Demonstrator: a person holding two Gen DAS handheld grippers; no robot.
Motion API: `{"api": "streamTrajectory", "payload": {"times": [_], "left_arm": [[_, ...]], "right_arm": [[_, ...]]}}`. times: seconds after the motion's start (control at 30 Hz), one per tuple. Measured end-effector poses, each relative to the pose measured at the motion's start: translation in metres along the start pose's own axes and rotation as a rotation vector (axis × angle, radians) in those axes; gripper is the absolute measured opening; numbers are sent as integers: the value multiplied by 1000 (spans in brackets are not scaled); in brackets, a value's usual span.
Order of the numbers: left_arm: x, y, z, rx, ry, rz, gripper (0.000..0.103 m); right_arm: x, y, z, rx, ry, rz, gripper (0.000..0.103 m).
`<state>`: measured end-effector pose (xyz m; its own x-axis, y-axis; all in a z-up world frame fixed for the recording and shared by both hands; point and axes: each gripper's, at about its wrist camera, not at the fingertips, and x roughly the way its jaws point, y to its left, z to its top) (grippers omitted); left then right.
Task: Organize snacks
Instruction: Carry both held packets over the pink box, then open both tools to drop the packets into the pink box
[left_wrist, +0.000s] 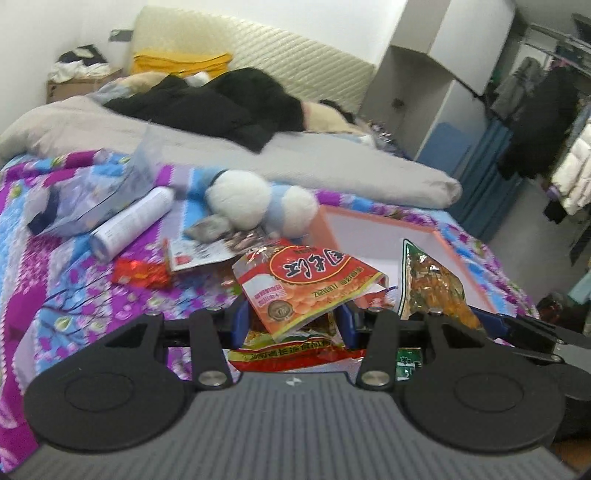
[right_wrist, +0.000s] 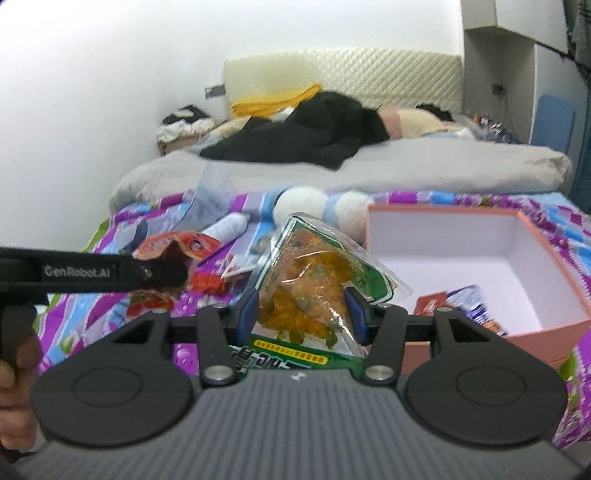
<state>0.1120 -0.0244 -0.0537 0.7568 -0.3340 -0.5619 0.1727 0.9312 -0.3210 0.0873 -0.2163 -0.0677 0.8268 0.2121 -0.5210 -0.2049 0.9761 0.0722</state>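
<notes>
Red snack bag (left_wrist: 295, 291) fills left tool (left_wrist: 291, 321); green bag (right_wrist: 314, 291), right tool (right_wrist: 301, 314).

I see red peanut packet (left_wrist: 295, 284) lifted, creased; clear-green snack bag (right_wrist: 314, 291) upright right of it; pink box (right_wrist: 535, 254) far right holds packets.

White walls, cream quilted headboard (right_wrist: 343, 77), grey cabinet (left_wrist: 436, 74).

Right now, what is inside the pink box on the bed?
Inside the pink box, at its near corner, lie a small red packet and a blue-and-white packet. The rest of the white floor is bare. The near wall and the right tool hide the nearest part.
</notes>
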Motion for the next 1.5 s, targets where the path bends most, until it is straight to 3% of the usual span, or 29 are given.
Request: {"api": "streamTrajectory", "payload": {"times": [0.23,0.47,1.13,1.5], "left_arm": [[16,-39,17,52,0,-72,53],[60,-71,27,72,57,-120,53],[255,-128,41,106,298,-169,53],[309,-132,34,95,351,-161,54]], "right_arm": [[-18,-31,11,32,-25,-65,53],[-5,-68,14,69,10,-114,53],[99,-175,15,138,200,-144,53],[151,-217,5,202,269,-147,54]]}}
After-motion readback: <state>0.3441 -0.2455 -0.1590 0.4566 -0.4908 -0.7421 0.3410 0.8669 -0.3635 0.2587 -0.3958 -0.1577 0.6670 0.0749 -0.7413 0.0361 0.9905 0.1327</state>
